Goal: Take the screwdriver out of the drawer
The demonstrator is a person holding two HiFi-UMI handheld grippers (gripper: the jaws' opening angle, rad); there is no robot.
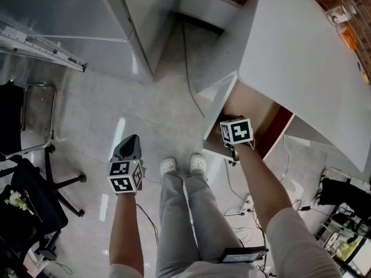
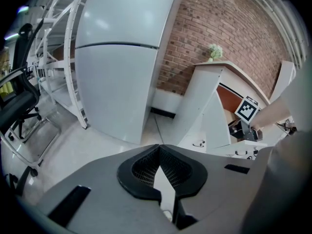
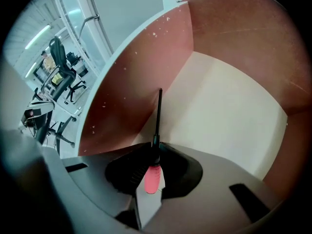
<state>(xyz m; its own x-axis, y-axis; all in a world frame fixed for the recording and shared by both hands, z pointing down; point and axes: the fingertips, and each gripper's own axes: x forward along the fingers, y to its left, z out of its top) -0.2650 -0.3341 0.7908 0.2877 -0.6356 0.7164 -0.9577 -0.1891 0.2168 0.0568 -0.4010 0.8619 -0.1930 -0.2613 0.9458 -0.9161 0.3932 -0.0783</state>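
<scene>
Screwdriver (image 3: pixel 157 126) is what we want, and it is not yet out. The white bench (image 1: pixel 301 62) stands above the open drawer (image 3: pixel 141 72), which has reddish walls and a pale floor. Our left hand-held gripper (image 2: pixel 158 150) hangs over the room floor, clenched on nothing. Our right hand-held gripper (image 3: pixel 156 147) points steeply down into the drawer and grasps the tool where its red handle meets the thin shaft. The tip lies near the foot of the drawer wall. We judge that such a narrow hold can let it pivot or slip on lifting, or catch that wall.
</scene>
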